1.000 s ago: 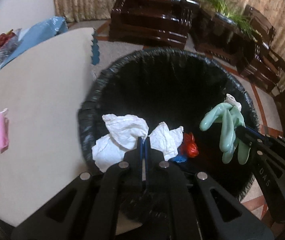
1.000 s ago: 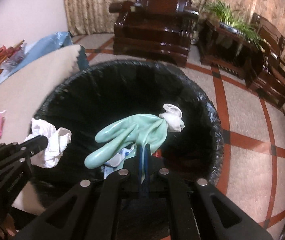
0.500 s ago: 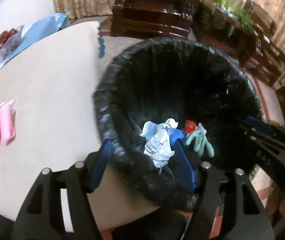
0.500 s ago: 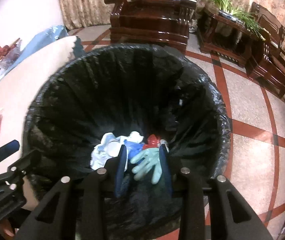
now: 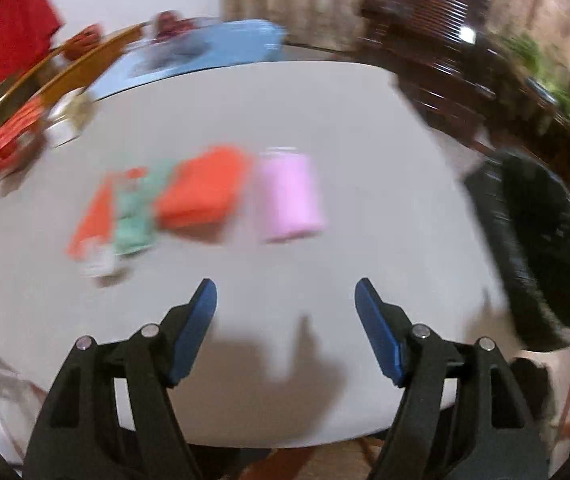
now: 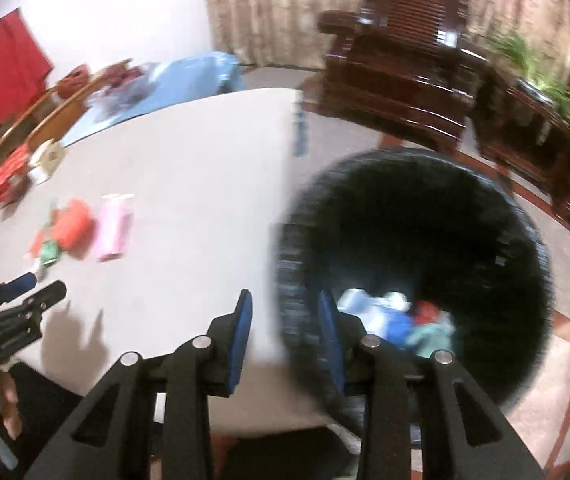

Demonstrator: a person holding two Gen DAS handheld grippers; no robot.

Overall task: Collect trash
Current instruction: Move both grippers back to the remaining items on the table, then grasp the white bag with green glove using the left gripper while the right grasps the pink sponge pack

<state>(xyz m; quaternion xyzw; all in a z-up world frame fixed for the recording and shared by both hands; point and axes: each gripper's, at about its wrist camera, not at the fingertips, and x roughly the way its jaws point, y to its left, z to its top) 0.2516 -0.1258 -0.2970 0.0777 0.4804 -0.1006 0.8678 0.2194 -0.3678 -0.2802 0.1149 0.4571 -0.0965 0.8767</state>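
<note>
My left gripper (image 5: 286, 300) is open and empty above the white table (image 5: 325, 120), its fingers pointing at a pink wrapper (image 5: 290, 196), an orange packet (image 5: 205, 190) and green and red scraps (image 5: 133, 208). My right gripper (image 6: 285, 312) is open and empty at the table edge beside the black-lined trash bin (image 6: 293, 256). Inside the bin lie white tissue (image 6: 359, 300), a blue scrap, a red scrap (image 6: 427, 312) and a green glove (image 6: 433, 334). The same pink wrapper (image 6: 115, 232) and orange packet (image 6: 73, 224) show in the right wrist view. Both views are blurred.
A blue bag (image 5: 213, 48) and small packets (image 5: 17, 132) lie at the table's far side. Dark wooden armchairs (image 6: 401, 64) and a plant (image 6: 533, 64) stand behind the bin. The left gripper (image 6: 9, 304) shows at the left of the right wrist view.
Both grippers opened and dropped the tissue and glove into the bin. The left one then swung left over the table; the right one drew back toward the table edge.
</note>
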